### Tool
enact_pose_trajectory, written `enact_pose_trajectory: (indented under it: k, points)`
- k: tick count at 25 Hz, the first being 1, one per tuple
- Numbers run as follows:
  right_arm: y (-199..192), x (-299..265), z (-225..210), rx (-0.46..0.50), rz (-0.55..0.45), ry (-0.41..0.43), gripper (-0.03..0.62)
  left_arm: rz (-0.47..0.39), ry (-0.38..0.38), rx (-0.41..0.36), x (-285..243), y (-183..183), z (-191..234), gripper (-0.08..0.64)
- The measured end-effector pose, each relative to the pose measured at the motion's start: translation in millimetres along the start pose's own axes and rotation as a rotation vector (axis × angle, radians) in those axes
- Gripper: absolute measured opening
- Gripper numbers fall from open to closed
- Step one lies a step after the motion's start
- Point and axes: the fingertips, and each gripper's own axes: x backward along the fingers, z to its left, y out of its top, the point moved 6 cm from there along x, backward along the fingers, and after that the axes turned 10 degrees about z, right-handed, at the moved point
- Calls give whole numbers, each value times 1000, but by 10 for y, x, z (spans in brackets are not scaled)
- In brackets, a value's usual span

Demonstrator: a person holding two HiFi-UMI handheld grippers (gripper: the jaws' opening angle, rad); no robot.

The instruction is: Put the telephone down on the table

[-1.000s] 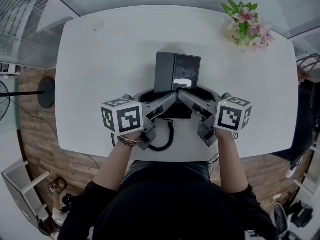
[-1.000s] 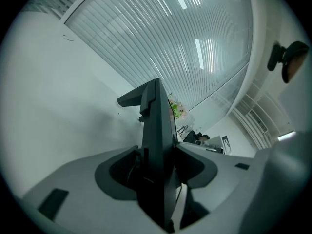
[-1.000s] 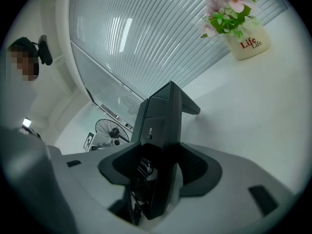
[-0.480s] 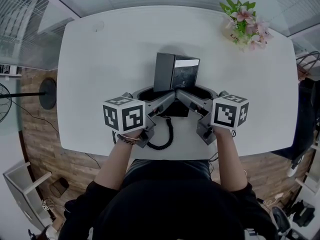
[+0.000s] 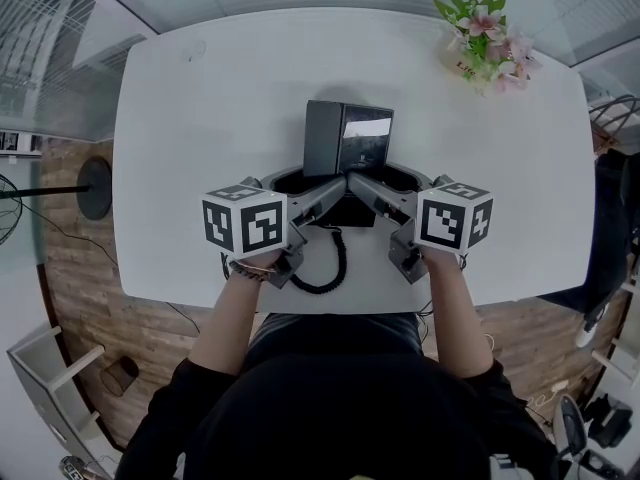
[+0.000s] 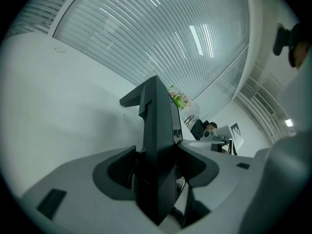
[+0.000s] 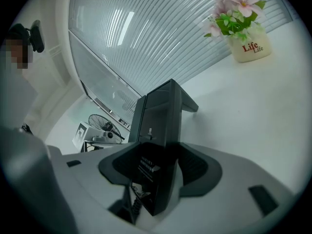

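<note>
Within left tool's [image 5: 328,188] just-opening jaws and right tool's [image 5: 364,184] clamp sits the telephone [image 5: 326,138] (screen [image 5: 367,140] visible overhead only).

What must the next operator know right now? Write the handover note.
Left gripper: its jaws have just been opening. The telephone is between them, and I cannot tell whether the pads press on it.
Right gripper: shut on the telephone.
Telephone: upright on edge over the middle of the white table, with the coiled cord trailing to the near edge. Contact with the table is unclear.
Done: the telephone is over the table.
Left: probably set it down, then release.
</note>
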Motion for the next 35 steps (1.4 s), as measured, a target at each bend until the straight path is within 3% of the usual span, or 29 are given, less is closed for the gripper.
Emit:
enact_pose_trajectory:
  k: [13, 20, 26, 31, 35]
  points:
    - [-18, -30, 41, 48, 7, -78, 227, 6, 87, -74, 36, -1, 46, 290]
    - [-19, -15, 63, 80, -21, -124, 235, 6, 175, -216, 72, 40, -8, 295]
    - [13, 49, 109, 160, -67, -178, 258, -1, 202, -263, 95, 57, -30, 293]
    - [65, 117, 171, 194, -115, -209, 262, -28, 252, -337, 174, 86, -89, 295]
    - [134, 217, 303, 249, -171, -231, 270, -106, 238, -358, 306, 152, -206, 298]
